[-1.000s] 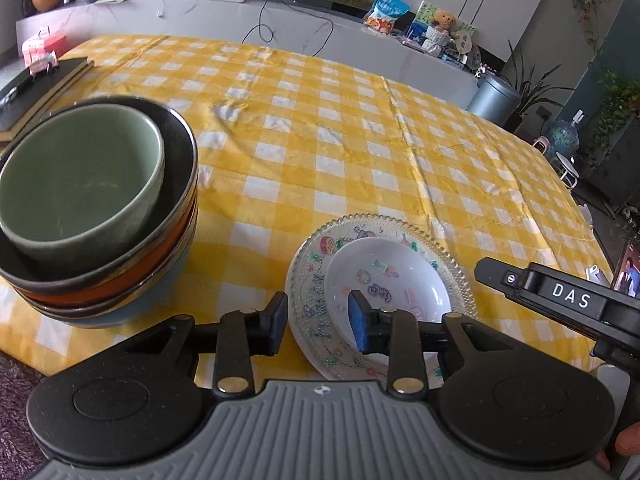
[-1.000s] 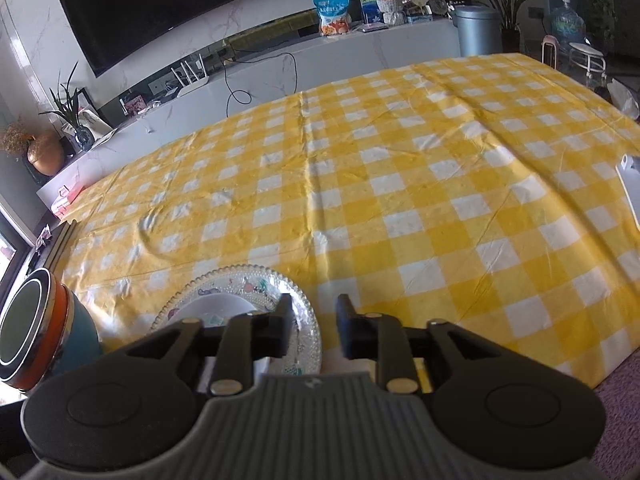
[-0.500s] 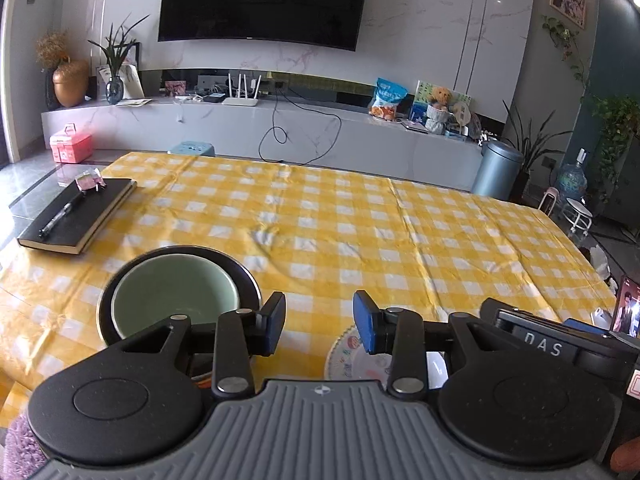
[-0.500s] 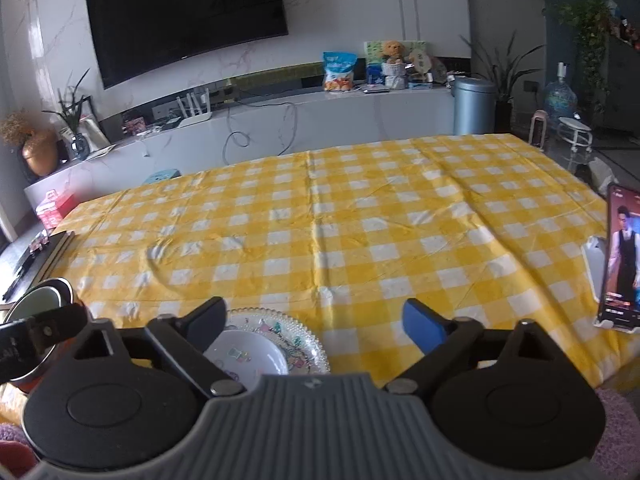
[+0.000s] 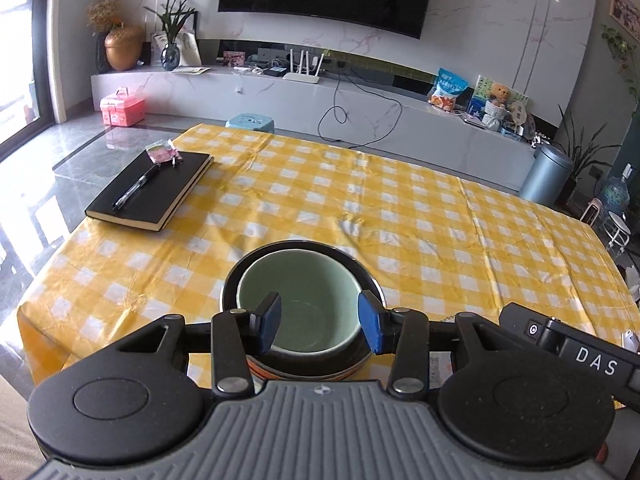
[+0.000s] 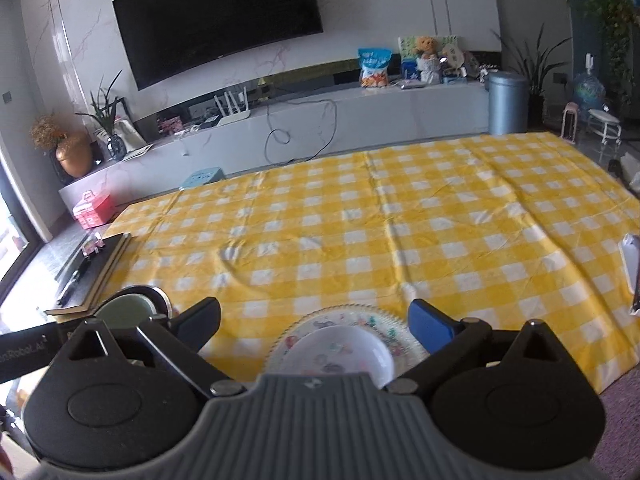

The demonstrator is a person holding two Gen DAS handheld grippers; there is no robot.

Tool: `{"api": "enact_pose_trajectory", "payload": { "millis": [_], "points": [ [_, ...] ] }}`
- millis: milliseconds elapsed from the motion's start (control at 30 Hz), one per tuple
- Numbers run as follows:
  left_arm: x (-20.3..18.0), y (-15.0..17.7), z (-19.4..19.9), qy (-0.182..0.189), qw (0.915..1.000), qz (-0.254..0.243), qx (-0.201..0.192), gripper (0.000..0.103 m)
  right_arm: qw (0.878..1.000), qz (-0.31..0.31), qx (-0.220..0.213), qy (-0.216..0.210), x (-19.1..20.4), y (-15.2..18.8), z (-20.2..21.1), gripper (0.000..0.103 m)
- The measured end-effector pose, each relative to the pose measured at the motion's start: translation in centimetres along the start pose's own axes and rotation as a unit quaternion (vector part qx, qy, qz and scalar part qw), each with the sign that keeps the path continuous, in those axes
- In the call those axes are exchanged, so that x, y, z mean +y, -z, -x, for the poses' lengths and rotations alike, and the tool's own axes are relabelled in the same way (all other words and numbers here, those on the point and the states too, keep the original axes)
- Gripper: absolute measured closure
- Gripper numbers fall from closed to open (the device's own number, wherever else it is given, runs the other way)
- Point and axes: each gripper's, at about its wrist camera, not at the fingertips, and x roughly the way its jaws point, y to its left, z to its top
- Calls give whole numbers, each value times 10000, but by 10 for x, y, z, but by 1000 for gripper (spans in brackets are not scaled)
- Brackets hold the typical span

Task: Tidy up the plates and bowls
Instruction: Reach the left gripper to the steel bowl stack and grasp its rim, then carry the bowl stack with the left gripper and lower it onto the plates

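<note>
A pale green bowl sits nested in a stack of dark and orange bowls on the yellow checked tablecloth. My left gripper is open, its jaws hanging just above the green bowl's near part, touching nothing. In the right wrist view a small white bowl sits on a patterned glass plate near the table's front edge. My right gripper is wide open above and behind that plate and holds nothing. The bowl stack also shows at the left there.
A black notebook with a pen lies at the table's far left corner. A phone on a stand is at the table's right edge. The yellow checked tablecloth stretches beyond the dishes.
My left gripper moved left from the patterned plate to over the green bowl and opened wider. My right gripper went from nearly shut to wide open, with the plate now centred below it.
</note>
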Motion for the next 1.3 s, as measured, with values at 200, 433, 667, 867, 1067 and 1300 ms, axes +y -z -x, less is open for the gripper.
{"api": "enact_pose_trajectory", "payload": {
  "millis": [200, 433, 667, 867, 1067, 1300],
  "points": [
    [27, -1, -9, -150, 9992, 328, 188, 52, 9983, 238, 291, -442, 39, -4, -9, 5],
    [50, -6, -16, -43, 9971, 669, 348, 42, 9933, 1, 761, -875, 64, -16, -26, 6],
    [77, -3, -36, 47, 9898, 1268, 642, 41, 9889, -125, 1270, -755, 75, -13, -58, 21],
    [89, 3, -56, 196, 9818, 1653, 914, 41, 9822, -313, 1727, -664, 75, -3, -86, 22],
    [98, 12, -76, 468, 9717, 1988, 1188, 41, 9773, -384, 1995, -597, 75, 4, -106, 25],
    [99, 12, -89, 485, 9694, 2028, 1294, 44, 9715, -492, 2236, -613, 73, 8, -123, 35]
  ]
}}
